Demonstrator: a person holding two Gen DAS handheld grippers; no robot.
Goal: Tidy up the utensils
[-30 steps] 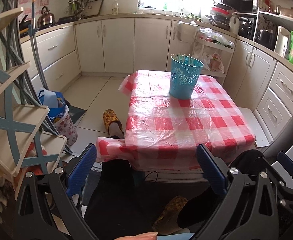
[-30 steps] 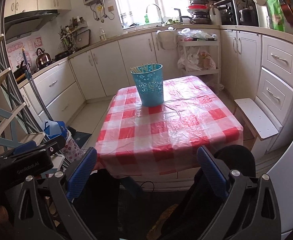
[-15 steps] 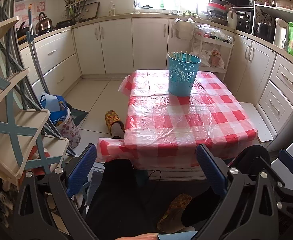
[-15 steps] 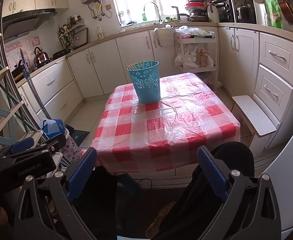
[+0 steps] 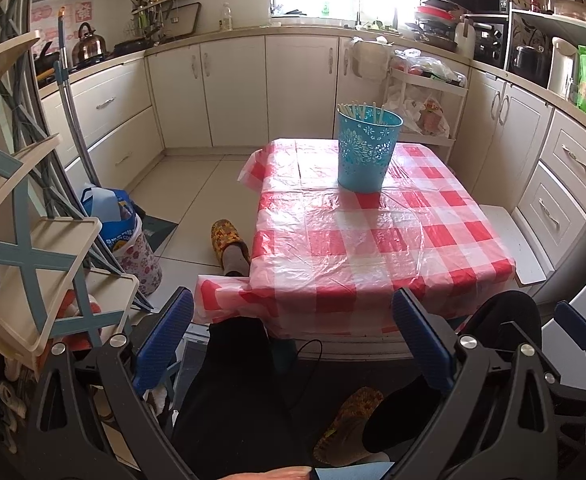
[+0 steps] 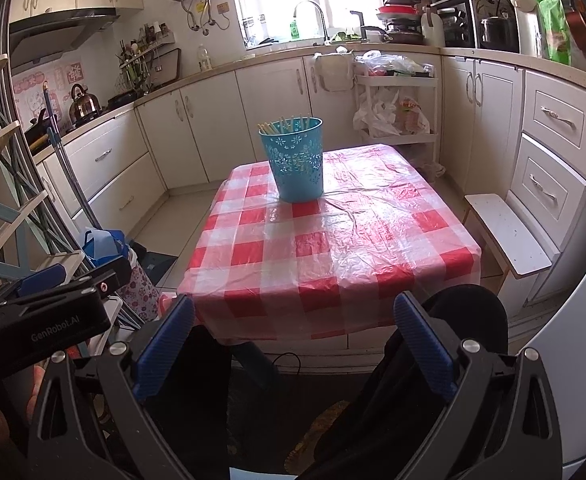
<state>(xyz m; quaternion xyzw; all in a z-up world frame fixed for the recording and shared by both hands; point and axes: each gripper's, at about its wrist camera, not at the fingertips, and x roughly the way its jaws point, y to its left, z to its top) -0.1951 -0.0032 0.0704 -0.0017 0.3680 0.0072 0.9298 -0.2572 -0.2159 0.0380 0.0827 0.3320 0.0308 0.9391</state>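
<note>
Grippers held low at the near table edge, chopsticks waiting in the far bin.

Left gripper [image 5: 293,336] and right gripper [image 6: 293,338] both gape wide and empty above the person's lap. Beyond them the checked tablecloth [image 5: 373,240] lies bare. Toward its far end stands a perforated blue plastic bin [image 6: 297,168] with chopsticks [image 6: 283,124] leaning inside: likely light, stiff, thin and slippery, best pinched near the exposed tops.

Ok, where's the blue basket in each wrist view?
Left wrist: the basket stands right of centre, on the far part of the table.
Right wrist: the basket stands at centre, on the table's far left part.
Shared landmark: the kettle on the left counter.
</note>
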